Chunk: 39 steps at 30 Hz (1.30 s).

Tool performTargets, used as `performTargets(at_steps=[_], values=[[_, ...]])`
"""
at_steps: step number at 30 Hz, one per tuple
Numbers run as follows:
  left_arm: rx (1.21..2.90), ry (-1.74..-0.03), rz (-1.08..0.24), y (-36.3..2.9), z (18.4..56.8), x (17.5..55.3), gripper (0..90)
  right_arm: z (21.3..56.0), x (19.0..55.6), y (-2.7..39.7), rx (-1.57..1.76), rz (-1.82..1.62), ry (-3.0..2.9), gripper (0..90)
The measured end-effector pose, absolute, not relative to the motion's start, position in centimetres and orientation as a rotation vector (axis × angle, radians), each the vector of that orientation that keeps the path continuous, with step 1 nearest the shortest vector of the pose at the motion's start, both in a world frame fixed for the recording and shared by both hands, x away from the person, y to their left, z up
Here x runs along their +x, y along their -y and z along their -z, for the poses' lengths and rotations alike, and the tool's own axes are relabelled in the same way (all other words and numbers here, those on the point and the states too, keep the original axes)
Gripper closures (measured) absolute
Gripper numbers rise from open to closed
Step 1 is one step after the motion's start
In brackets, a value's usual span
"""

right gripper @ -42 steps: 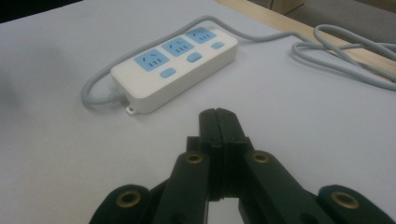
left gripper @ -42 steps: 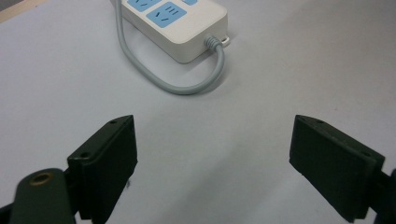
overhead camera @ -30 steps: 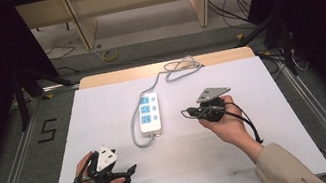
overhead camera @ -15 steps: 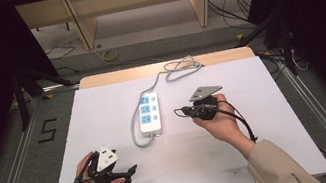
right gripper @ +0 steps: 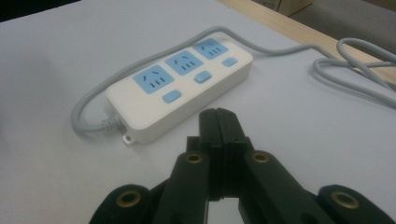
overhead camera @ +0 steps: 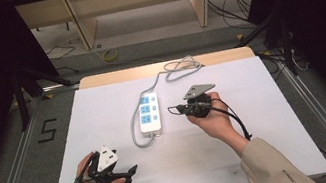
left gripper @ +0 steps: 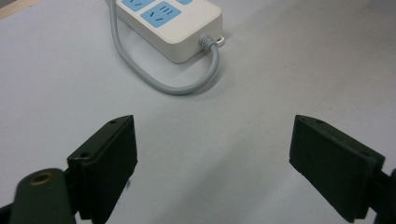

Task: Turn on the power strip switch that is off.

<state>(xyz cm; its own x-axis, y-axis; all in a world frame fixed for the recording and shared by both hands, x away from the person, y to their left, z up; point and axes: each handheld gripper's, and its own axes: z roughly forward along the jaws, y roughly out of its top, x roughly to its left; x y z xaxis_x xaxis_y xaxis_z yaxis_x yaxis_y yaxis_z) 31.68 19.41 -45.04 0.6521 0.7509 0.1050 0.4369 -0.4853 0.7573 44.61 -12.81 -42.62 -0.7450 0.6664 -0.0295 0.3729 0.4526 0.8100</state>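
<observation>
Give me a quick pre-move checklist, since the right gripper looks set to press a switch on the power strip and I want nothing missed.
1. Right gripper jaws shut to form one pressing tip: ok.
2. Tip aimed at the power strip: ok, it points at the switch side, apart from the casing.
3. Contact with a blue switch: not ok, none yet.
4. Left gripper out of the way: ok, jaws open, nothing between them, short of the strip.
5. Grey cord away from the right gripper's path: ok, it loops along the strip's other side.
6. Switches on or off: cannot tell.
</observation>
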Motion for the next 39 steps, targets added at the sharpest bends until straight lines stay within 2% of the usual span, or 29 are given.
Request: performTargets(at_steps=[39], values=[[2.151,-0.906,-0.549,-19.1,45.1,31.6,15.5,43.3,47.3,9.6,0.886,-1.163,-2.376,90.0]])
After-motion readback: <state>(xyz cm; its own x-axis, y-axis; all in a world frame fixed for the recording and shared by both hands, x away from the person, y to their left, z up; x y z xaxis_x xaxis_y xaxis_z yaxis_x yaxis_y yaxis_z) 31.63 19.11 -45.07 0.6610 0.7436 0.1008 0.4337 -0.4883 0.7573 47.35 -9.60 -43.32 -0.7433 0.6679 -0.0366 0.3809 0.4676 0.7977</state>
